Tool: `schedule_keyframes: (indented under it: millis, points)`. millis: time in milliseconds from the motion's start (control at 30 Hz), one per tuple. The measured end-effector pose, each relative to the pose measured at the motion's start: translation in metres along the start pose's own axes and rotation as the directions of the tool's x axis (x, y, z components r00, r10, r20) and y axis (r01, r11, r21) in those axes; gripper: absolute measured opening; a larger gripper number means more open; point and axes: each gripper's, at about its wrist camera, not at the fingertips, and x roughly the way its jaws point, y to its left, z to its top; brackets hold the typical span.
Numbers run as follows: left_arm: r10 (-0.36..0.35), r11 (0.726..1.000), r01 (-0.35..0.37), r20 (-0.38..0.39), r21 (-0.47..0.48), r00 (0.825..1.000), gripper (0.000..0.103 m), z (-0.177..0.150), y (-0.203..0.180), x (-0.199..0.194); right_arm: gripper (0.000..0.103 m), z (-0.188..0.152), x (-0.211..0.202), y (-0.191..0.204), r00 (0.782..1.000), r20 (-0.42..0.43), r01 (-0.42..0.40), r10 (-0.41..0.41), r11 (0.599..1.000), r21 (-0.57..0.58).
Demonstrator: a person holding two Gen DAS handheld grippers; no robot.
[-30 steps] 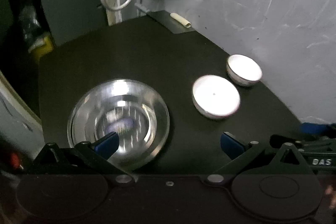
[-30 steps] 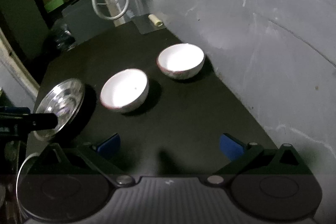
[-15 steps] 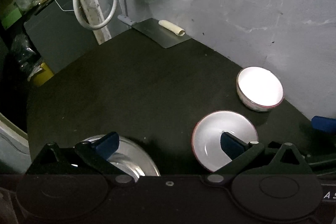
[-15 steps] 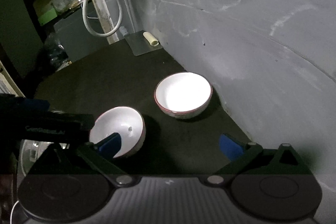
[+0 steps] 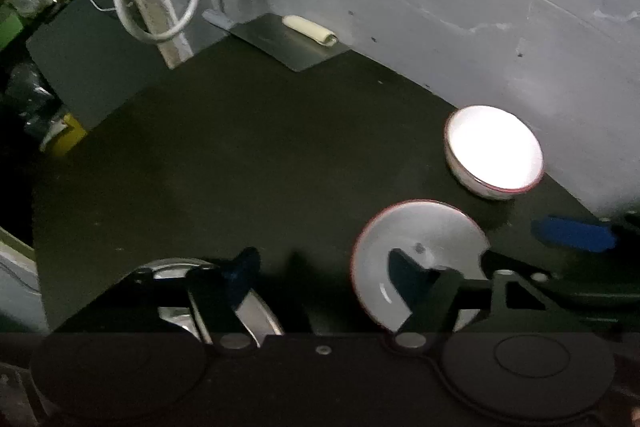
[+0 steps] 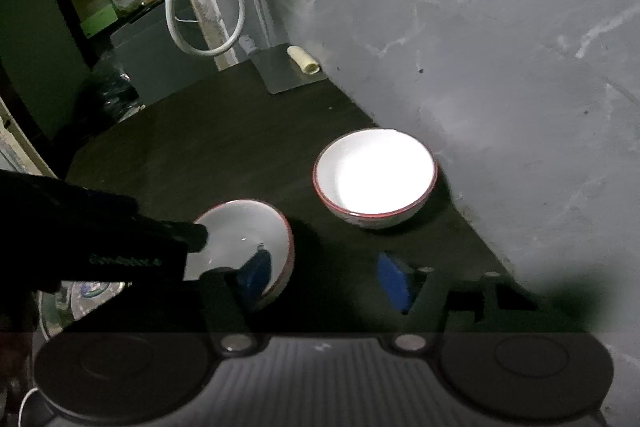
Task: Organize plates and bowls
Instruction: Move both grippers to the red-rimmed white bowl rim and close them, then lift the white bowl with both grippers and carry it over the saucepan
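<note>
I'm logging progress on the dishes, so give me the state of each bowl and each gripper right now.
near white bowl: upright, empty, on the table.
far white bowl: upright, empty, untouched.
steel bowl: upright, partly hidden.
left gripper: jaws open, just been closing, near white bowl's rim between them, not gripped.
right gripper: jaws open, just been closing, near white bowl's other side between them, not gripped.
</note>
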Motion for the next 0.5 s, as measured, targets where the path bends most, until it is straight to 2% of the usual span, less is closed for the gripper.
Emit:
schedule_keyframes:
  millis: [67,267,400,500]
  points:
    - [-0.023,1.0,0.023,-0.009,-0.006,1.0,0.06,-0.002,-0.002,0.001,0.052,0.0,0.002,0.0,1.0,-0.008,-0.01,0.01,1.0,-0.001]
    - [-0.072,0.997,0.071,-0.031,-0.026,0.997,0.036,-0.007,-0.005,0.004,0.033,-0.001,0.004,0.005,0.999,-0.018,-0.044,0.044,0.999,-0.012]
    - [-0.103,0.994,0.101,-0.043,-0.044,0.994,0.015,-0.011,-0.003,0.007,0.026,-0.002,0.003,0.007,0.998,-0.023,-0.058,0.057,0.998,-0.02]
    - [-0.122,0.991,0.119,-0.049,-0.054,0.991,0.013,-0.015,-0.003,0.009,0.025,-0.002,0.004,0.008,0.997,-0.031,-0.066,0.066,0.998,-0.017]
